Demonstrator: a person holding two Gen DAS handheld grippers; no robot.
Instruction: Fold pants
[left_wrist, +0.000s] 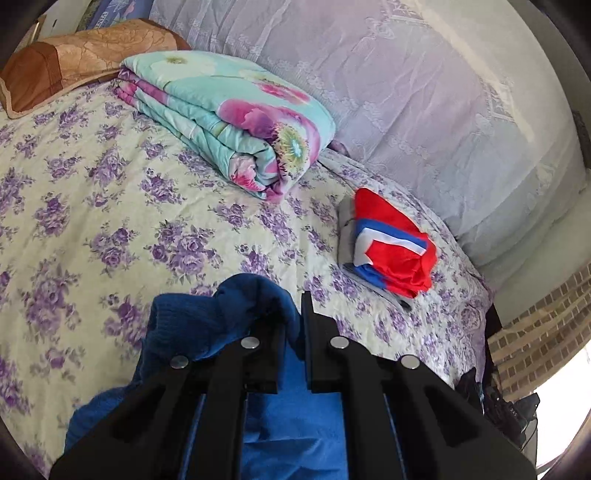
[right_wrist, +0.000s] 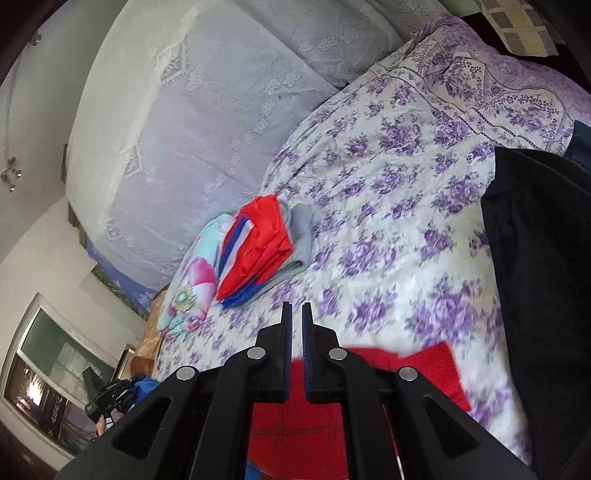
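My left gripper (left_wrist: 295, 314) is shut on a fold of a blue knit garment (left_wrist: 192, 328), which bunches over the left finger and hangs below it above the bed. My right gripper (right_wrist: 296, 314) has its fingers nearly together with nothing visible between the tips. A red garment (right_wrist: 295, 421) lies on the bed under the right gripper. A folded red, blue and white garment (left_wrist: 391, 240) rests on folded grey cloth to the right in the left wrist view; it also shows in the right wrist view (right_wrist: 258, 247).
The bed has a purple floral sheet (left_wrist: 129, 221). A folded floral quilt (left_wrist: 229, 118) and a brown pillow (left_wrist: 74, 59) lie at the far end. A lace-covered headboard wall (left_wrist: 424, 92) runs along the far side. A dark garment (right_wrist: 539, 295) lies at right.
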